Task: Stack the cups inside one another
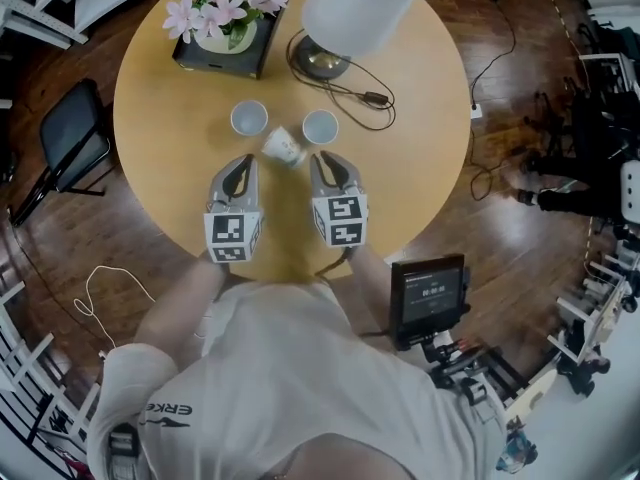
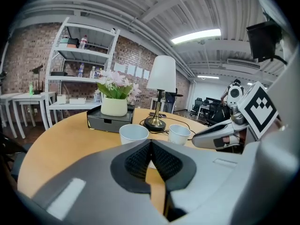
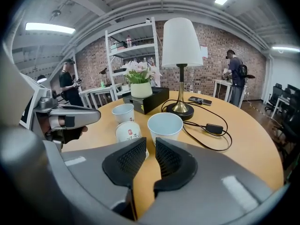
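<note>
Three white paper cups stand on the round wooden table [image 1: 160,168]. One cup [image 1: 249,118] is upright at the left, another [image 1: 320,126] upright at the right. Between them a cup with red print [image 1: 284,146] lies on its side. My left gripper [image 1: 244,161] hovers just short of the left cup, its pads [image 2: 140,156] pressed together with nothing in them. My right gripper [image 1: 320,158] sits beside the tipped cup [image 3: 129,131], short of the right cup [image 3: 165,124]; its jaws stand a narrow gap apart and hold nothing [image 3: 151,149]. From the left gripper view both upright cups [image 2: 133,134] [image 2: 179,134] show.
A lamp [image 1: 350,8] with a brass base stands at the table's far side, its cable and switch [image 1: 376,98] trailing right of the cups. A flower pot on a black box [image 1: 225,28] is at the far left. A chair [image 1: 70,133] stands left of the table, a screen [image 1: 428,293] near right.
</note>
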Demonstrator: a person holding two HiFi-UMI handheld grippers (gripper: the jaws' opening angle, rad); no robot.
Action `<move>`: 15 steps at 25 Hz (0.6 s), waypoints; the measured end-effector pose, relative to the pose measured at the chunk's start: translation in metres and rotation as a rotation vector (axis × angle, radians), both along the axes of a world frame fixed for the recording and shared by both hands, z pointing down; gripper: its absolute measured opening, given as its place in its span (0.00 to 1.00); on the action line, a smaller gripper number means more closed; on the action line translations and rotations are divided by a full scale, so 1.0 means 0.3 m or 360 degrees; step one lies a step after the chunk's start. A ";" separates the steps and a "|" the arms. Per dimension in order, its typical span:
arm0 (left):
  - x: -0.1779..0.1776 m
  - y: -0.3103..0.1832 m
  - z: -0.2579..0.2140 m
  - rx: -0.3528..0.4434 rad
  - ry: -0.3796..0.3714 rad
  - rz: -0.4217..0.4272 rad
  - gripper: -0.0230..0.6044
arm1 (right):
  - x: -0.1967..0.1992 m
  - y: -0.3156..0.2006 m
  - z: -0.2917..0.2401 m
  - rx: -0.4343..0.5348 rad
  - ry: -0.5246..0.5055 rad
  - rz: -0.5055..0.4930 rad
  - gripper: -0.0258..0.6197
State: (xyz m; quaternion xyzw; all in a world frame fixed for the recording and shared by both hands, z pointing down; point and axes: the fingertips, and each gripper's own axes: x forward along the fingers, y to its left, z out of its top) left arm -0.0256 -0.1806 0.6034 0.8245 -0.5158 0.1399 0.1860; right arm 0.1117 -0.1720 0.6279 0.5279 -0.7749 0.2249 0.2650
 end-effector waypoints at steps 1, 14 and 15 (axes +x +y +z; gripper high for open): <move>0.002 0.000 0.002 -0.0003 0.0002 -0.0001 0.04 | 0.003 -0.002 0.005 -0.0002 0.0008 -0.0002 0.17; 0.004 -0.001 0.019 -0.0017 -0.0031 -0.0016 0.04 | 0.030 -0.101 0.108 -0.0009 0.0037 0.0013 0.52; 0.002 0.000 0.022 -0.0019 -0.0035 -0.0017 0.04 | 0.030 -0.112 0.114 -0.0007 0.0028 0.0018 0.53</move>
